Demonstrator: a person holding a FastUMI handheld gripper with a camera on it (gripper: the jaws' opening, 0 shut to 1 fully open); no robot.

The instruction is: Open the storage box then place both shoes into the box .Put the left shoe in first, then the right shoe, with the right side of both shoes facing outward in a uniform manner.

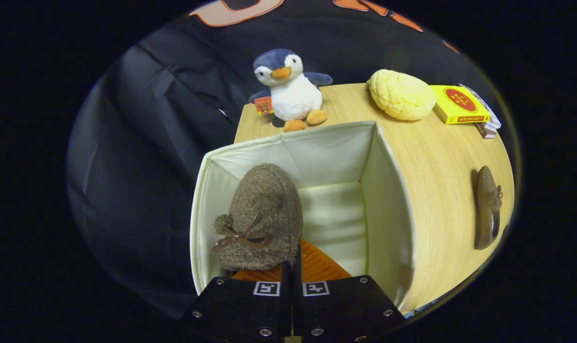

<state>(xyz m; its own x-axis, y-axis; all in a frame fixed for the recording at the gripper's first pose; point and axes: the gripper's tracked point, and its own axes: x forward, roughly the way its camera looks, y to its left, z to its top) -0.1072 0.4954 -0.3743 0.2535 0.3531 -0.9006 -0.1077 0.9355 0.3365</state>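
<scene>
Gripper view: tool closed on brown shoe inside white box.

The shoe in the box hides its own heel and the orange fingers' tips, so their grip is unclear, while the far shoe shows edge-on, its details too small.
</scene>
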